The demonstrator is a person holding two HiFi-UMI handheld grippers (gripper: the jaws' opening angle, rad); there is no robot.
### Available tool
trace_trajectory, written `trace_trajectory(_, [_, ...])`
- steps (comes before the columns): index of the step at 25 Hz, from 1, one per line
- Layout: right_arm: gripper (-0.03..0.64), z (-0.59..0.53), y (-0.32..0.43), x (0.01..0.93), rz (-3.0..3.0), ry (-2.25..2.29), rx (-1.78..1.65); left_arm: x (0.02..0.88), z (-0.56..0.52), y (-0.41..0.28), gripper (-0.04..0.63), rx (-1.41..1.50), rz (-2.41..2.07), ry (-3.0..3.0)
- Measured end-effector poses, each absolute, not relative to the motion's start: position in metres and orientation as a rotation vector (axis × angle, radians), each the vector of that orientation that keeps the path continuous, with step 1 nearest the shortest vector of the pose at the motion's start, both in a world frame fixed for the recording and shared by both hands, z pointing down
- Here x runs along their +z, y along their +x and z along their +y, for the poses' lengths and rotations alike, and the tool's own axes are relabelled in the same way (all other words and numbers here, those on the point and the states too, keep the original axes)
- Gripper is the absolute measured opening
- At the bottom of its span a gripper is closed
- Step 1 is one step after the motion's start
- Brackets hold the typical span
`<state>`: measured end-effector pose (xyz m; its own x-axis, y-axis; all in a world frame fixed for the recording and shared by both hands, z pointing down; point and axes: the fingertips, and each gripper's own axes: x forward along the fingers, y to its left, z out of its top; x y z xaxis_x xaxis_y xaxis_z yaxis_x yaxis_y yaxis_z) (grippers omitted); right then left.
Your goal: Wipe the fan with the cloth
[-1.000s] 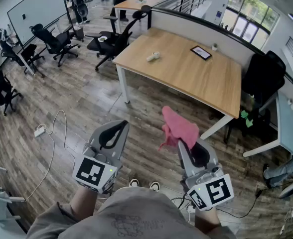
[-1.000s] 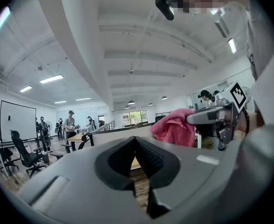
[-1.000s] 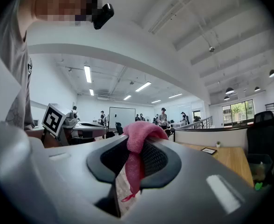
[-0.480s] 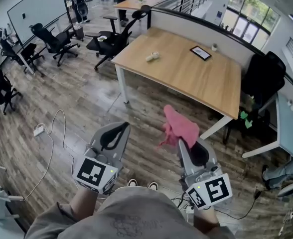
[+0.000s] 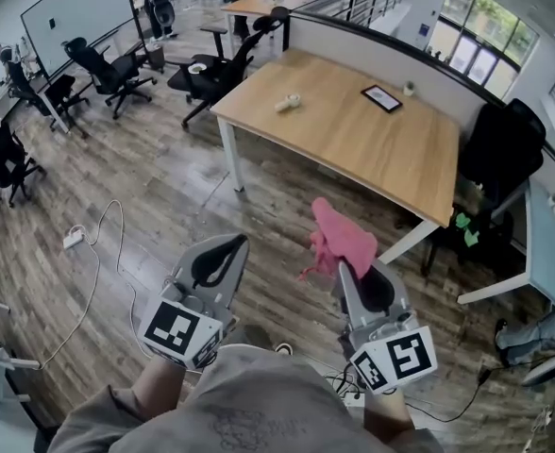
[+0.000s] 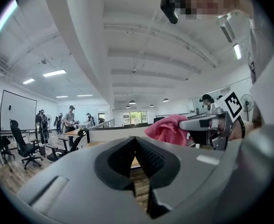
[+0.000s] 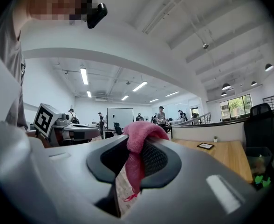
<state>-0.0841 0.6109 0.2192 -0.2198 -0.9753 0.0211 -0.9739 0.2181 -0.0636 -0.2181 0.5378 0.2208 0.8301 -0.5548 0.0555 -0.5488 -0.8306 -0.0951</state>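
Observation:
A pink cloth (image 5: 340, 240) hangs crumpled from my right gripper (image 5: 349, 270), which is shut on it above the wooden floor. In the right gripper view the cloth (image 7: 138, 139) bulges over the closed jaws and a strip trails down between them. My left gripper (image 5: 223, 245) is held beside it, shut with nothing in it. In the left gripper view its jaws (image 6: 136, 143) meet, with the cloth (image 6: 167, 129) off to the right. A small pedestal fan (image 6: 245, 101) seems to stand far off at that view's right edge. No fan shows in the head view.
A long wooden table (image 5: 353, 135) stands ahead with a tablet (image 5: 380, 98) and a small object (image 5: 288, 103) on it. Black office chairs (image 5: 211, 69) stand at its left. A cable and power strip (image 5: 74, 240) lie on the floor at left. A black chair (image 5: 499, 154) stands at right.
Both grippers have shifted slightly together with the person, and the view has crept forward. The cloth stays in the right gripper and the left stays shut.

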Motion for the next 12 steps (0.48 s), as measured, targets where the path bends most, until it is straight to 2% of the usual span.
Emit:
trace_trajectory(2, [0.077,0.613,-0.080,0.223,2.439,-1.940,-0.111,0.225,0.541,-0.216,0.003,-0.118,0.936,-2.929])
trace_trajectory(5, [0.077,0.614,-0.074,0.223,2.452,-1.925,-0.103,0.225,0.539,-0.212,0.152,-0.103,0.981,-2.931])
trace_trajectory(8, [0.077,0.610,-0.069,0.224,2.458,-1.926,-0.104,0.220,0.533,-0.211,0.191,-0.065,0.985,-2.935])
trace_trajectory(12, [0.077,0.600,-0.063,0.229,2.456,-1.937,-0.115,0.222,0.520,-0.210,0.193,-0.063,1.001,-2.922])
